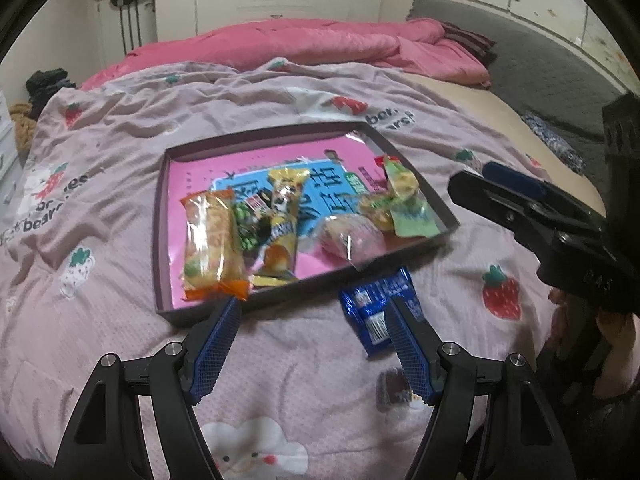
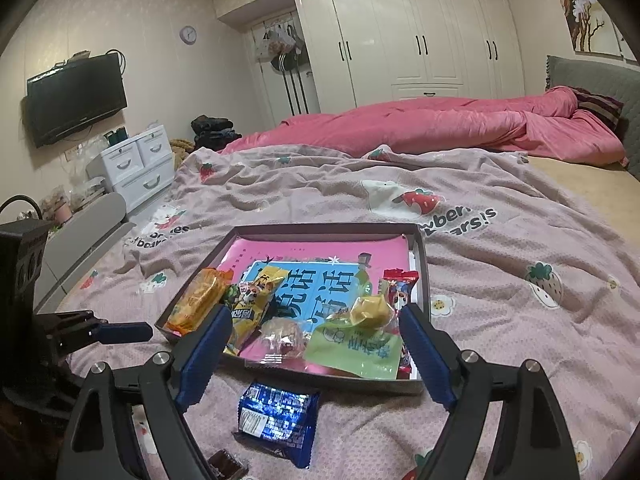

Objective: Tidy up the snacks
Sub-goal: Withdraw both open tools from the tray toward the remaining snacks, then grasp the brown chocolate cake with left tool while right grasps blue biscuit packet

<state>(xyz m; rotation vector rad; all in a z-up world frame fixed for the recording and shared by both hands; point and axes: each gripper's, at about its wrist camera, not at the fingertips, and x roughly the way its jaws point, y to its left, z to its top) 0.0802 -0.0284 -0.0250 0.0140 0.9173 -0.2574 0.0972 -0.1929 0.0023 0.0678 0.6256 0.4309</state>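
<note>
Snacks mostly lay inside the shallow tray (image 1: 162, 216) on the strawberry-print blanket (image 1: 120, 128), and going from its left side to its right I could see the orange packet (image 1: 212, 240), the yellow packet (image 1: 284, 216), a clear-wrapped cake (image 1: 348, 236) and the green packet (image 1: 404, 200). Two pieces were not yet in: the blue packet (image 1: 378, 312) lay on the blanket just outside the tray's near wall, at about five o'clock from the tray's middle, and a small dark brown packet (image 1: 394, 392) sat nearer still to the person. The left gripper (image 1: 314, 344) had its fingers spread with nothing between them, its right fingertip over the blue packet's edge. The right gripper (image 2: 316, 348) hung spread and empty above the tray's near rim, the blue packet below it at six o'clock. I judged the blue packet was next; whichever gripper took it had best straddle the short width, pinch the body rather than the crimped end, and lift clear of the wall before setting it down in a bare spot.
</note>
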